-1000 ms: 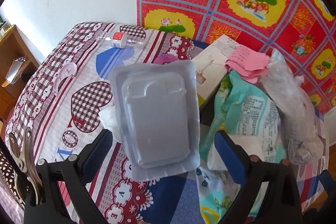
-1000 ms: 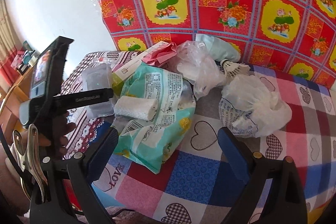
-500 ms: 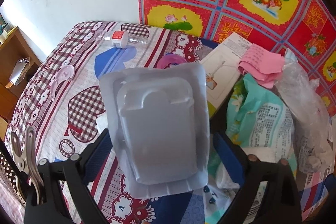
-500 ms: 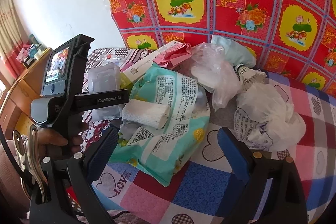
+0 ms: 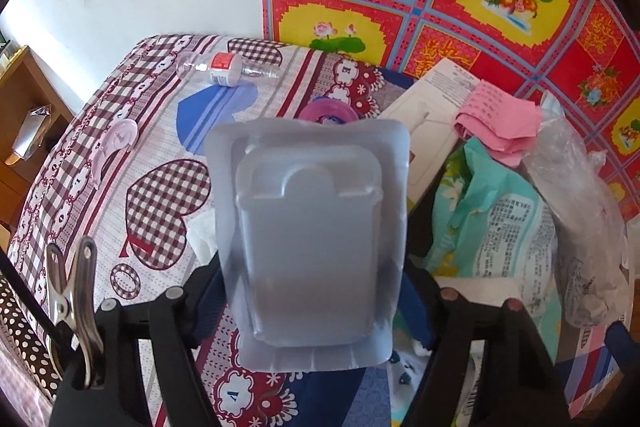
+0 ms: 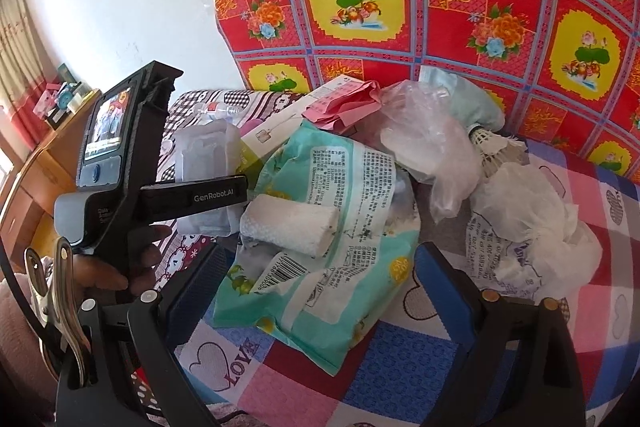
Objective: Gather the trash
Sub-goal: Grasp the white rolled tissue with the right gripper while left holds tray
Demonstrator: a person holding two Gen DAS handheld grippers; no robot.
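My left gripper [image 5: 312,291] jaws are closing on the clear blister tray [image 5: 308,227], light, springy, slippery plastic, best pinched across its flat side rims.

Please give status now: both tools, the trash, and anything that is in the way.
Left tool closing on clear plastic tray. Right tool open, empty, over green wrapper. Nothing in the way.

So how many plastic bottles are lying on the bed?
1. The clear bottle with a red label lies on its side at the far end of the bed, near the white wall. More could be hidden under the trash pile.
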